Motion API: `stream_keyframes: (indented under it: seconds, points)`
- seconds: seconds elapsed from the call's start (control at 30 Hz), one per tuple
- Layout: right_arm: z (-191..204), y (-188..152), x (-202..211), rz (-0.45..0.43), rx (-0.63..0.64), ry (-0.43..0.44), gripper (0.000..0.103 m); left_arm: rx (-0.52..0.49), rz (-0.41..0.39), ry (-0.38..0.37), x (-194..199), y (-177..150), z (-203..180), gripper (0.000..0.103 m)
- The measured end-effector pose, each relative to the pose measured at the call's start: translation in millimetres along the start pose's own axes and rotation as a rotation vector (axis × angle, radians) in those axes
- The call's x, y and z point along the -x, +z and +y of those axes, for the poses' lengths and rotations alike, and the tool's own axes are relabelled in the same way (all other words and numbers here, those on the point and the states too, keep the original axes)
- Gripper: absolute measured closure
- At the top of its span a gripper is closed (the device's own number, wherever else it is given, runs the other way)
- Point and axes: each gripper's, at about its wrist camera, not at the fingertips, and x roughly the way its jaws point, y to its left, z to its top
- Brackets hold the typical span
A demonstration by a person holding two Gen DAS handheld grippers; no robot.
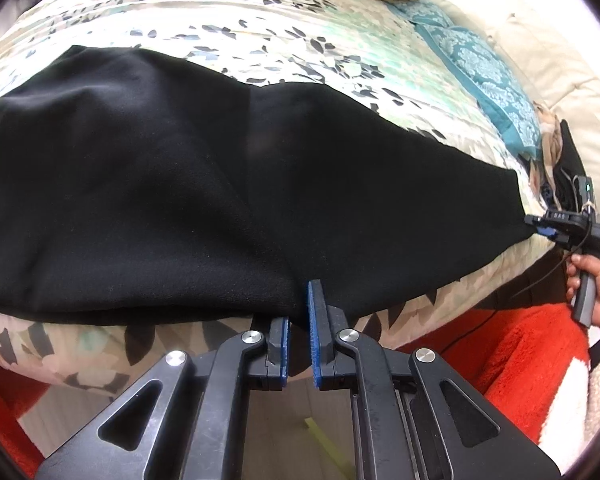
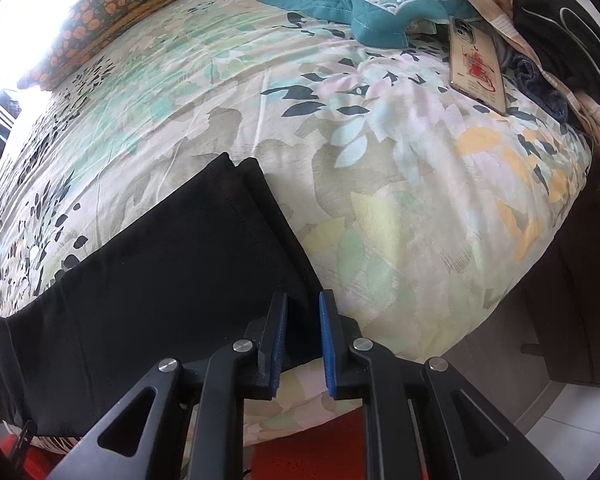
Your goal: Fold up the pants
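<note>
Black pants (image 1: 204, 184) spread flat along near edge of floral bedsheet (image 2: 380, 200). Left gripper (image 1: 300, 312) clamped tight on near edge of the fabric. Right gripper (image 2: 303, 312) at leg hem corner, jaws parted, pads off the cloth, hem lying between them. Phone (image 2: 478, 66) near far corner.

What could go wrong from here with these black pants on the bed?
The right gripper has its jaws apart around the pants hem corner without pinching, so that end may stay behind if lifted. The left gripper pinches only the near edge, which could slip. A phone lies on the bedsheet; a swung leg might sweep it.
</note>
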Motion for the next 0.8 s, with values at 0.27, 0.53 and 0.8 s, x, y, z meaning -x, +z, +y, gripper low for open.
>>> stream_keyframes:
  seconds: [0.27, 0.53, 0.8]
  points:
    - [52, -20, 70, -0.187, 0.126, -0.038, 0.033, -0.017, -0.074, 0.013, 66, -8, 31, 0.044]
    - [258, -96, 51, -0.097, 0.528, 0.34, 0.028, -0.034, -0.023, 0.492, 21, 30, 124, 0.056]
    - [246, -114, -20, -0.088, 0.497, 0.099, 0.005, 0.207, -0.108, 0.483, 74, 4, 185, 0.053]
